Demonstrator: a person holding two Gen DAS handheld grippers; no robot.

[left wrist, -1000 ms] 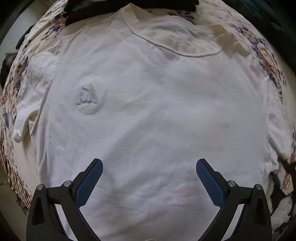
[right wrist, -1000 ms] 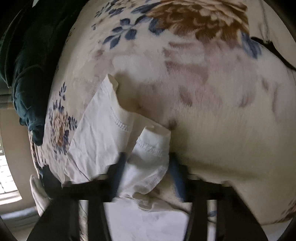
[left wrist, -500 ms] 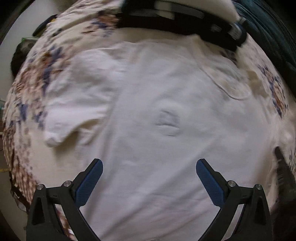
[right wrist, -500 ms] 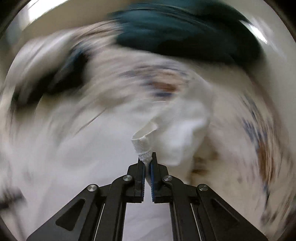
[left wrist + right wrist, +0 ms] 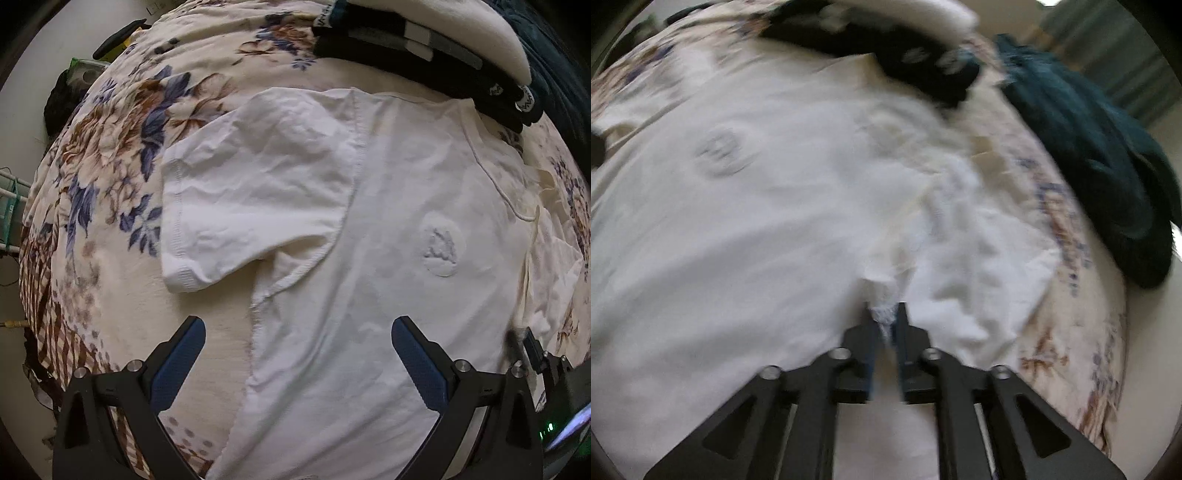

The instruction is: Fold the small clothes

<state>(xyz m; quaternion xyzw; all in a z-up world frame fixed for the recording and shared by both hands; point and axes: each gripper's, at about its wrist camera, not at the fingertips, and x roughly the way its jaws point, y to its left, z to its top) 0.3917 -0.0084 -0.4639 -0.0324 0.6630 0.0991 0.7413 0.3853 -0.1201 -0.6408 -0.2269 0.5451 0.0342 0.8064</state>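
A white T-shirt lies flat on the floral blanket, chest emblem up. Its left sleeve is spread out sideways. My left gripper hangs open over the shirt's side seam below that sleeve, holding nothing. In the blurred right wrist view the other sleeve is folded in over the T-shirt. The right gripper has its jaws opening, a little apart, with the sleeve's hem still between the tips.
A black and white stack of folded clothes lies along the shirt's collar side. A dark teal garment is heaped at the blanket's right edge. The other gripper's body shows at the left view's lower right.
The right gripper closed on the right sleeve's hem, swung it in over the shirt, and now its jaws have parted. The left gripper slid toward the left sleeve, staying open.
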